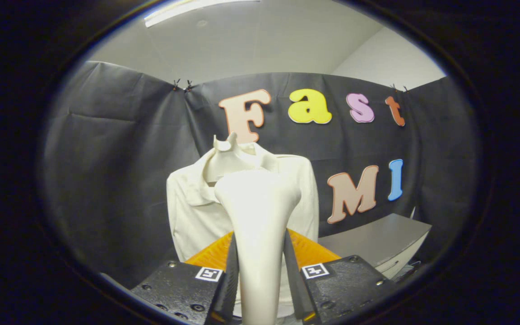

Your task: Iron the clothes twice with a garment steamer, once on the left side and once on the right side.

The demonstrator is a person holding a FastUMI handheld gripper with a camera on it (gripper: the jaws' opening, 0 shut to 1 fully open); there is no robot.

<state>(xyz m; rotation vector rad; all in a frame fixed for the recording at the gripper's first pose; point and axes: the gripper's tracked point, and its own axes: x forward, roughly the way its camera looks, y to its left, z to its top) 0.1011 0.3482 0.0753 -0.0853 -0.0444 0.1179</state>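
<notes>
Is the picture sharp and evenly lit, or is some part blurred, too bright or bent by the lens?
In the gripper view, the garment steamer, clamped by the gripper, is close, soft and almost washed out; the shirt beyond it is sharper; the ceiling lamp glares; the fisheye bends the cloth wall and the grey table.

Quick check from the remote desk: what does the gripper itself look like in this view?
The gripper has two blocky black housings with visible screws, one on each side. Each housing carries a small square black-and-white marker tag on top. Two flat, blade-like fingers run forward from them. Ribbed orange panels sit just beyond the housings. No cables or sleeves can be seen.
</notes>
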